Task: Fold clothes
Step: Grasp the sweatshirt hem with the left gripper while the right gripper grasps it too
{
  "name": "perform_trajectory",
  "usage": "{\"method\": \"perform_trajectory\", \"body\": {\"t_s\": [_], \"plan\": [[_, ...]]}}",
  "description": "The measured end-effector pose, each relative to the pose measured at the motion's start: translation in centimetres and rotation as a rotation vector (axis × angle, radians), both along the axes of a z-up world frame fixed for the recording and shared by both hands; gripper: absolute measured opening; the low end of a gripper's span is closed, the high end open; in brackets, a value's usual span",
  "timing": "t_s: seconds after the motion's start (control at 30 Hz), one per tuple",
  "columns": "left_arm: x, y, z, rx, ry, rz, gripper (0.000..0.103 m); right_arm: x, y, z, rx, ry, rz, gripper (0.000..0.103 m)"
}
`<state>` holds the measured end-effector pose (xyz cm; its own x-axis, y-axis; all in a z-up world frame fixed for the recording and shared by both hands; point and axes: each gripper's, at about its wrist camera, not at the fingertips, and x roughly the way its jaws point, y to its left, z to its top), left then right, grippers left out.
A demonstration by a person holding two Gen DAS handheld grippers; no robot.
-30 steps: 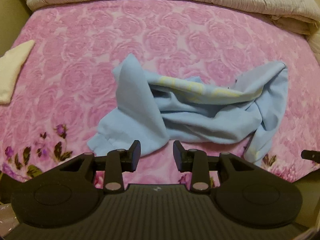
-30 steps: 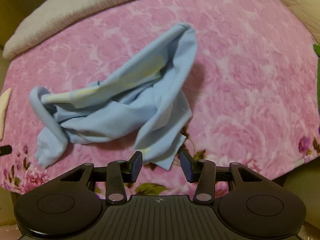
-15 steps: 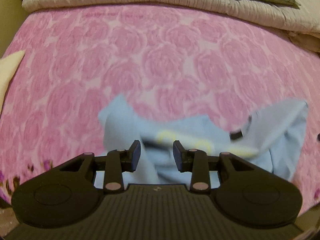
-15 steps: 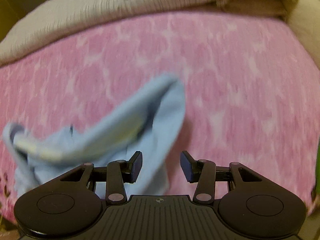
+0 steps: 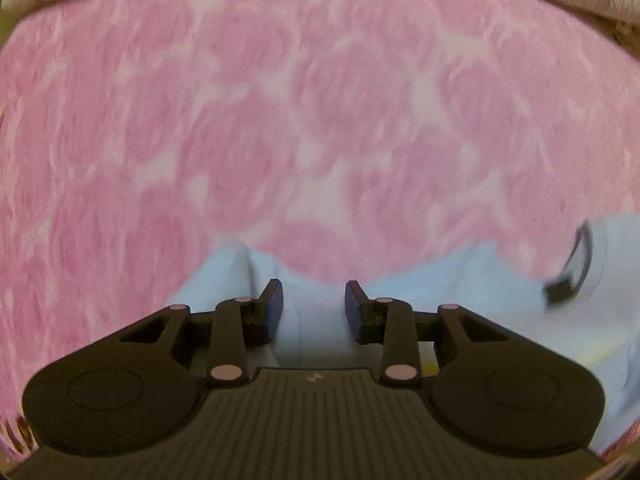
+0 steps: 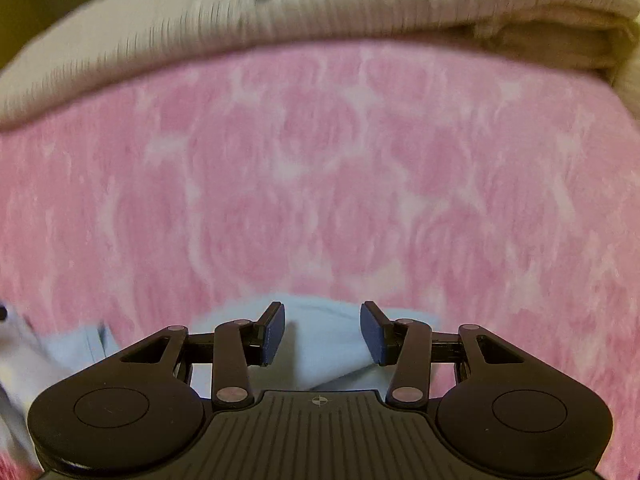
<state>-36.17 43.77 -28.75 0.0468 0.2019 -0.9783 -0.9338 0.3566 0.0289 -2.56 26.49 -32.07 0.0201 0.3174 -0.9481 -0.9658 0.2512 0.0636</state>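
Both grippers, left (image 5: 314,300) and right (image 6: 322,322), hang spread wide over a crumpled light-blue garment (image 5: 460,292) on the pink rose-print bedspread (image 5: 320,120); beige ribbed blanket (image 6: 360,12) piled behind.

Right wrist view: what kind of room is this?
Most likely a bedroom. The work surface is a bed with a pink rose-print bedspread, a folded beige ribbed blanket is piled at its far end, and a light blue garment lies on it.

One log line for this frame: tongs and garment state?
left tongs open | right tongs open | blue garment ungrasped, on pink bedspread
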Motion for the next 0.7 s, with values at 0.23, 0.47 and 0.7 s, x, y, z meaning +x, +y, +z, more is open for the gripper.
{"method": "perform_trajectory", "body": {"t_s": [0.23, 0.47, 0.7], "plan": [[-4.8, -4.2, -1.7, -0.073, -0.04, 0.092, 0.032, -0.9, -4.3, -2.7, -0.17, 0.043, 0.011, 0.046], [-4.1, 1.3, -0.4, -0.067, -0.071, -0.02, 0.035, 0.0, -4.5, -1.7, -0.135, 0.075, 0.025, 0.046], [-4.6, 4.6, -3.0, -0.149, -0.089, -0.082, 0.047, 1.4, -1.0, 0.6, -0.009, 0.112, 0.089, 0.056]]}}
